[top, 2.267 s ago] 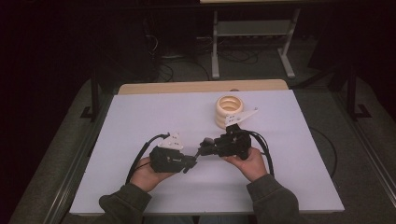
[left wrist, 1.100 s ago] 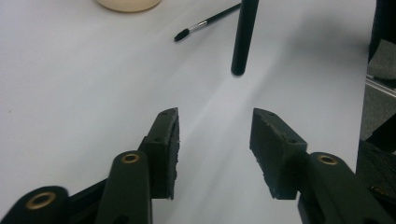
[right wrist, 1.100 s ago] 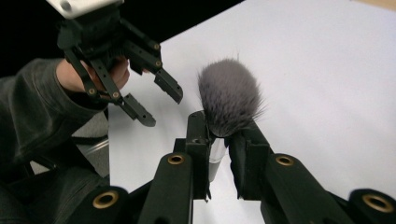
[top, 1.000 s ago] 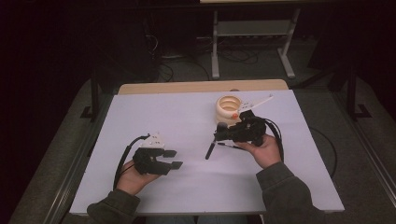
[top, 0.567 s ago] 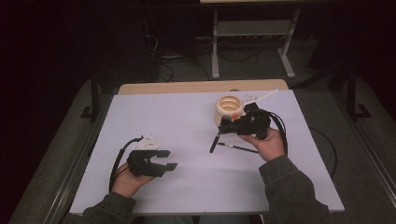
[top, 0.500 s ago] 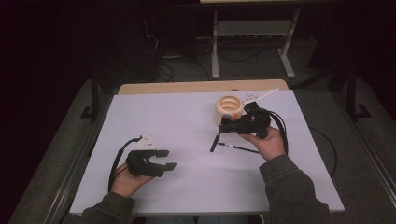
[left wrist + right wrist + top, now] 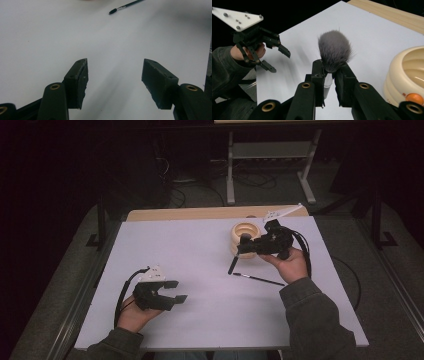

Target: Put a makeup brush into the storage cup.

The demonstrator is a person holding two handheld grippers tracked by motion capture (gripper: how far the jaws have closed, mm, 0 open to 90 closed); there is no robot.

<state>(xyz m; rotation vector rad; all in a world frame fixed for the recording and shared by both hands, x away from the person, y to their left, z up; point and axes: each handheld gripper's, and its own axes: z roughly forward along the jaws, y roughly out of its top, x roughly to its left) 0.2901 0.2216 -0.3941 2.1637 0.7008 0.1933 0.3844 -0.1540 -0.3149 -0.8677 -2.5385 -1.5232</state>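
My right gripper (image 7: 246, 246) is shut on a makeup brush (image 7: 234, 260) just below its fluffy grey head (image 7: 334, 51). The dark handle hangs down and to the left above the white table cover (image 7: 200, 250). This gripper (image 7: 329, 72) hovers right beside a cream ringed container (image 7: 247, 231), whose bowl (image 7: 409, 72) stands at the right of the right gripper view. My left gripper (image 7: 179, 290) rests near the front left; its jaws have just been opening and stand wide with nothing between them (image 7: 115, 77). A thin black pencil (image 7: 257, 279) lies on the cover.
The pencil (image 7: 126, 6) shows far ahead in the left gripper view. A wooden table edge (image 7: 200, 213) runs along the back. A metal stand (image 7: 270, 155) and cables sit on the dark floor behind. My left gripper (image 7: 279, 62) also shows at the left of the right gripper view.
My right hand has carried the brush up and back toward the cream container. The left gripper's jaws have spread wider while that hand stayed near the front left.
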